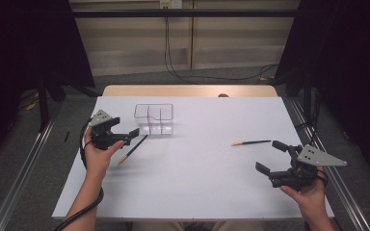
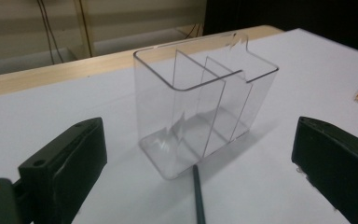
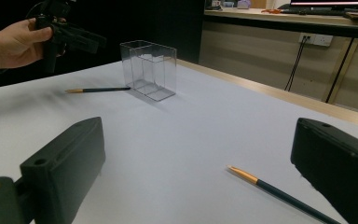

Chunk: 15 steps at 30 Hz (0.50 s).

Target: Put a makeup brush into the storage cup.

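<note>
Standing upright toward the far left of the white table [image 1: 197, 183], the clear divided container [image 1: 154, 119] has nothing in any compartment. One dark pencil [image 1: 133, 149] lies just beside its near left corner under the left gripper [image 1: 113, 135], whose jaws are spread wide and empty. A second pencil [image 1: 251, 142] lies well apart on the right, just ahead of the right gripper [image 1: 275, 159], also gaping and holding nothing.

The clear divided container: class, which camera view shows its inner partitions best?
The left gripper view: the clear divided container sits close, its partitions distinct. The high view shows it small from above; the right gripper view shows it far off.
</note>
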Each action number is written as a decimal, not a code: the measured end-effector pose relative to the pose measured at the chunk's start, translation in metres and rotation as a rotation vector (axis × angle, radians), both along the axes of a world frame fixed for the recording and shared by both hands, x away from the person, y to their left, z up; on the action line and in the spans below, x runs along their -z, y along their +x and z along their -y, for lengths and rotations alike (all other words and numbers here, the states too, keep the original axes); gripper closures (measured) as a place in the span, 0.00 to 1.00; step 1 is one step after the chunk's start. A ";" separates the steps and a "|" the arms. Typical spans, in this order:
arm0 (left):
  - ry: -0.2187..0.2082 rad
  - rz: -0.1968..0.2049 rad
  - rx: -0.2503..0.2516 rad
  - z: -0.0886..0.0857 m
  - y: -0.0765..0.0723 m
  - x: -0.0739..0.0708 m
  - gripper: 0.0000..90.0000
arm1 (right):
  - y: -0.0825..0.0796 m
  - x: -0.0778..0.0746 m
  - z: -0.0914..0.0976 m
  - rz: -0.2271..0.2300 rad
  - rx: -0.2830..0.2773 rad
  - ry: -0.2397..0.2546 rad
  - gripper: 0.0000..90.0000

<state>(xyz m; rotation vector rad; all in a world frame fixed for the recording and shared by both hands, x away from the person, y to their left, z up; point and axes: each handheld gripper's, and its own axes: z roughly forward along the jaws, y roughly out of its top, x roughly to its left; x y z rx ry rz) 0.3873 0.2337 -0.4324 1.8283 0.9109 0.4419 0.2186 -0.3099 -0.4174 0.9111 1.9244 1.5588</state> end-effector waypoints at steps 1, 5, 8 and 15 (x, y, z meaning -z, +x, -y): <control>0.005 -0.008 -0.002 0.000 0.000 0.000 0.03 | 0.000 0.000 0.000 0.001 -0.001 -0.001 0.03; 0.032 -0.057 0.007 0.000 0.003 -0.003 0.03 | 0.000 0.000 0.001 0.002 0.000 0.002 0.03; 0.048 -0.081 0.010 0.001 0.004 -0.003 0.03 | 0.000 0.000 0.001 0.000 0.000 0.005 0.03; 0.121 -0.156 0.035 0.003 0.008 -0.007 0.04 | 0.000 0.000 0.002 0.000 0.002 0.002 0.03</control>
